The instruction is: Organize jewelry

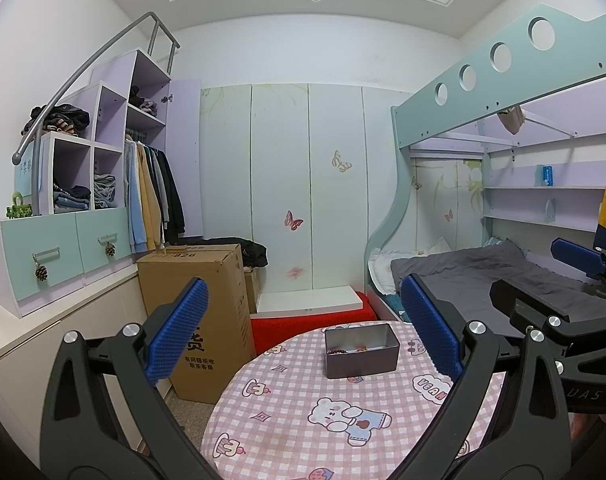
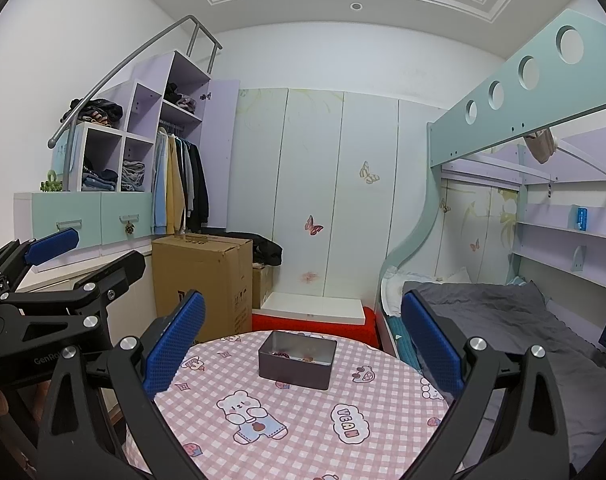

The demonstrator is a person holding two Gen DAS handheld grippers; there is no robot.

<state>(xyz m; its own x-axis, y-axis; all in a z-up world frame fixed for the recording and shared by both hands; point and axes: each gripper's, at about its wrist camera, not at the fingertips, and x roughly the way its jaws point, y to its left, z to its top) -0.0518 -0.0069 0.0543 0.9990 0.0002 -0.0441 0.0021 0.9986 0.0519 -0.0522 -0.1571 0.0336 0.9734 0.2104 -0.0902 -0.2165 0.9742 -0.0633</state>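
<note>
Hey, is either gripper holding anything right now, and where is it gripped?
Nothing is held. The left gripper and right gripper are both open, above the table.

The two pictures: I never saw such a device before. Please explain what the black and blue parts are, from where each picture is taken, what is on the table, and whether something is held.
Each picture comes from a camera mounted on a hand-held gripper, looking forward along its two blue-padded fingers. One view shows the left gripper, the other the right gripper; each also shows the other gripper at its edge. Both are open and hold nothing. Ahead is a round table with a pink checked cloth. On it stands an open grey metal box with beads and small jewelry inside, too small to tell apart. Behind are a cardboard box, wardrobes and a bed.
</note>
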